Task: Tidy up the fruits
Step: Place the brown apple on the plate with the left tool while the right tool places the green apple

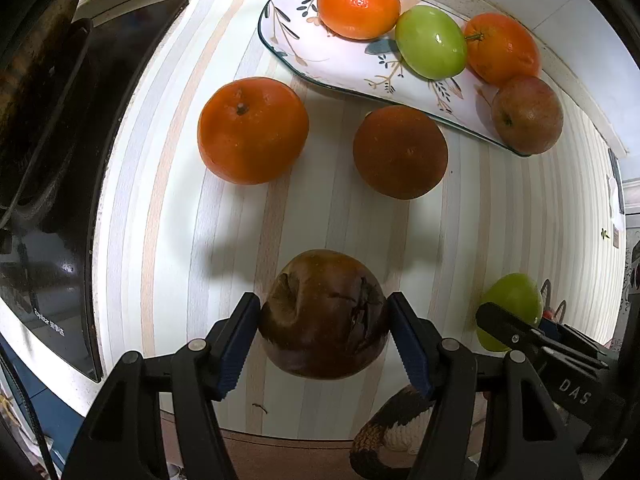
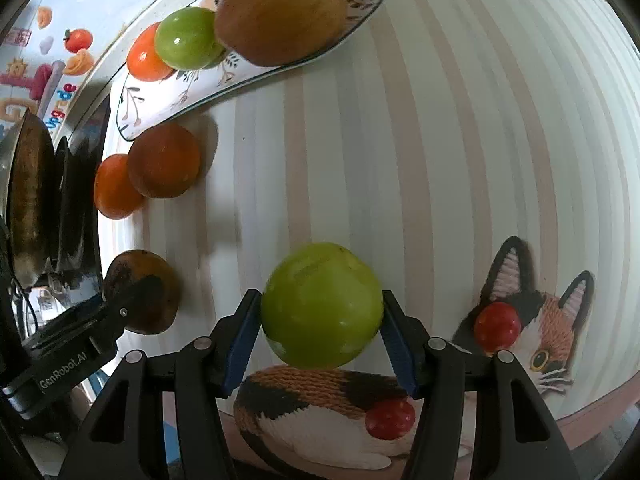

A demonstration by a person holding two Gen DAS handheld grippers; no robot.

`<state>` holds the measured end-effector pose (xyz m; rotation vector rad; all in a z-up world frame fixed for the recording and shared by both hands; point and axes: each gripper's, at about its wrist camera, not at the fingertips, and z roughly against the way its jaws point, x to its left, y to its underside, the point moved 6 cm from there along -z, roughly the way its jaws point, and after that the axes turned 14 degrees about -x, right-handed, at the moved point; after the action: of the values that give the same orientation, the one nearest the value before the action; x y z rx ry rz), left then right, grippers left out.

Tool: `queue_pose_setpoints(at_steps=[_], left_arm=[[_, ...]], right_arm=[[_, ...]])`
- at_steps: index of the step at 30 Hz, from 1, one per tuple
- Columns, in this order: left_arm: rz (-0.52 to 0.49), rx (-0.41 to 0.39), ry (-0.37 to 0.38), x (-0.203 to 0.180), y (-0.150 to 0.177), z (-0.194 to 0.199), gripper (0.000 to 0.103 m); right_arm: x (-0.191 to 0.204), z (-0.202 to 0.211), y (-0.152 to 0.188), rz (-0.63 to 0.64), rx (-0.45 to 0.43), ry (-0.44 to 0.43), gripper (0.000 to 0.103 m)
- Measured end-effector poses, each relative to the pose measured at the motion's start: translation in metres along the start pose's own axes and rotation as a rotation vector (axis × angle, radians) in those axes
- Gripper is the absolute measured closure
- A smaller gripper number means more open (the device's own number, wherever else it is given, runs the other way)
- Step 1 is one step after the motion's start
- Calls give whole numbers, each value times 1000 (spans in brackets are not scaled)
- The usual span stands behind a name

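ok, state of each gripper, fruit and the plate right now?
left gripper: shut on dark bruised fruit
right gripper: shut on green fruit
plate: on the mat, holding four fruits
two oranges: loose on the mat
two small red fruits: loose on the mat

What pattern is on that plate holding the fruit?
White plate with painted leafy sprigs and a dark rim; clearest in the left wrist view.

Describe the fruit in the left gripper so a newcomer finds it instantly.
Start at the striped tablecloth, below the floral plate. Near the cloth's front edge, the left gripper has its blue pads on both sides of a dark brown fruit. Unlike the two smooth oranges nearer the plate and the green fruit in the right gripper, it is wrinkled, dented and cracked.
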<state>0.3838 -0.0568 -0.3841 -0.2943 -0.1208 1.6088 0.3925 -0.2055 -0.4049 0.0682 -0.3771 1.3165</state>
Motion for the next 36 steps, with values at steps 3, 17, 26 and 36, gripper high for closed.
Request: queue_pose_setpoints(at_steps=[3,17,26,36], left_arm=[[0,-1,-1,0,0,0,40],[-11,-4,15,-3,-5,9,40],[-26,-130,127,-22,-69,74,40],[2,-100,27,6,-168,27,40]], right_arm=[[-6,3,0,-20,-3,-14,34],[-23,17,-6,-44,-73,14,44],[20,91,-85,-14,-195,-148,44],[104,61,-223,244,-204,-40,44]])
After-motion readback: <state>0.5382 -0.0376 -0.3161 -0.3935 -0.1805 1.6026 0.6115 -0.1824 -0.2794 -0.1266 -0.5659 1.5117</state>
